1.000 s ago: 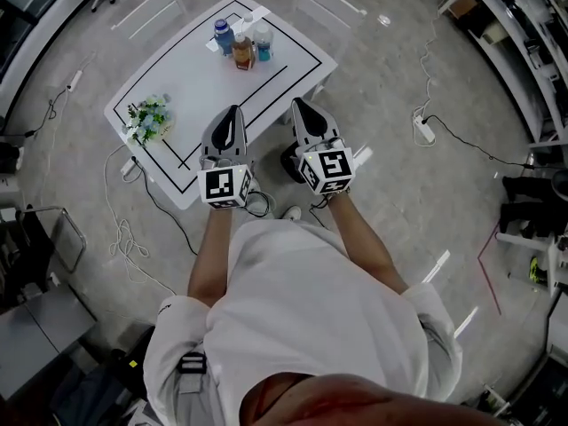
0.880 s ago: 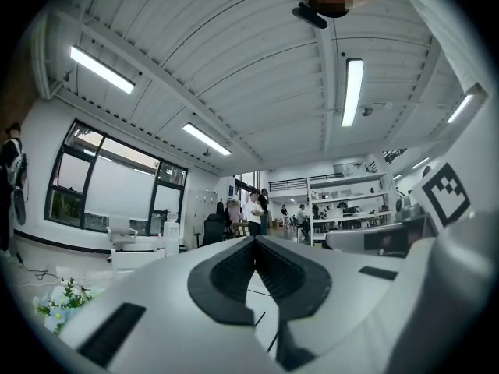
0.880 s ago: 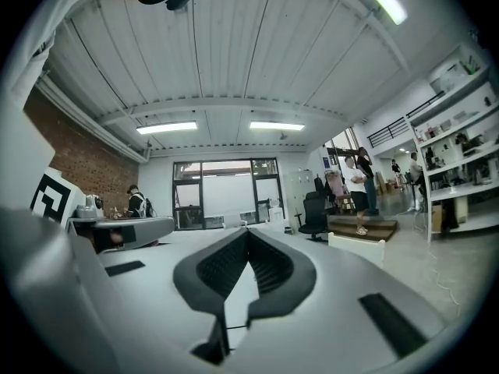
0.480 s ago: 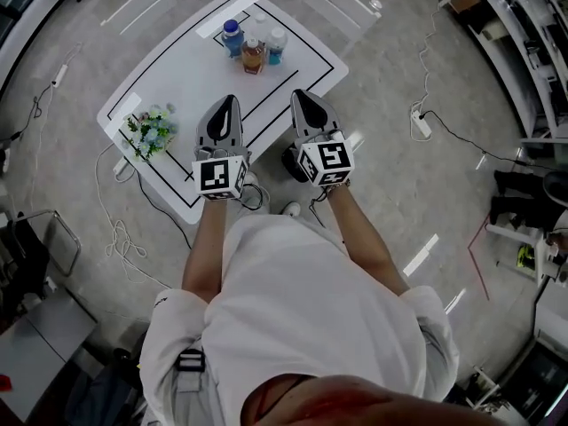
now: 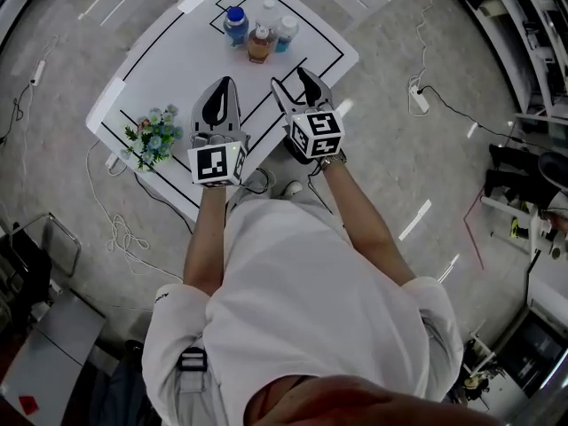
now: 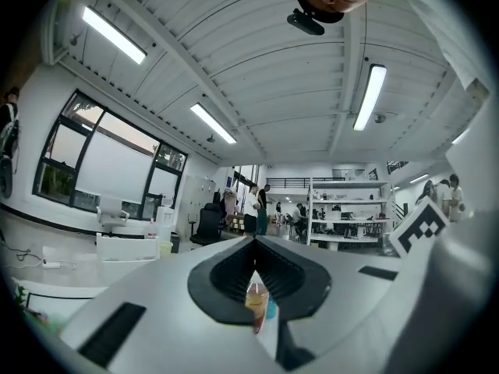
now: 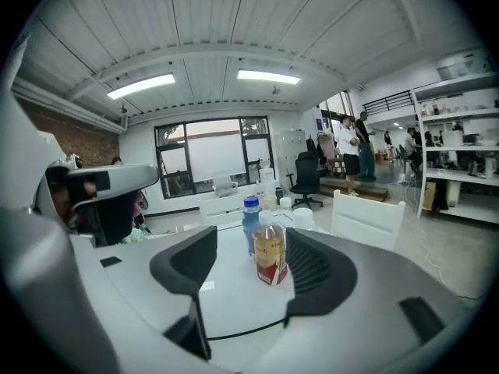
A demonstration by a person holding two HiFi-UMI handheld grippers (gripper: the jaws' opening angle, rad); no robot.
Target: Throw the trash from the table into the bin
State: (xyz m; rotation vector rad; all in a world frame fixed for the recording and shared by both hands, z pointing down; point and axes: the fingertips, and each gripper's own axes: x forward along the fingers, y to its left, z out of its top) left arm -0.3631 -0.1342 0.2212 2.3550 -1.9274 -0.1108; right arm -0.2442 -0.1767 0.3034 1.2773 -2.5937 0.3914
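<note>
Bottles point(image 5: 259, 44) stand clustered at the table's point(image 5: 177, 69) far end, ahead of the clenched, empty left claw point(image 5: 222, 91) and the right claw point(image 5: 295, 82), just opening with nothing between its jaws; a hasty reach could topple neighbours.

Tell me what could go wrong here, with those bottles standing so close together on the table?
1. The right gripper, its jaws just opened and empty, lines up on the amber bottle. The blue-capped bottle stands right beside it and might get knocked over.
2. Loose cables trail around where the person stands, a possible trip hazard.
3. The shut left gripper is near the flowers and could brush them.
</note>
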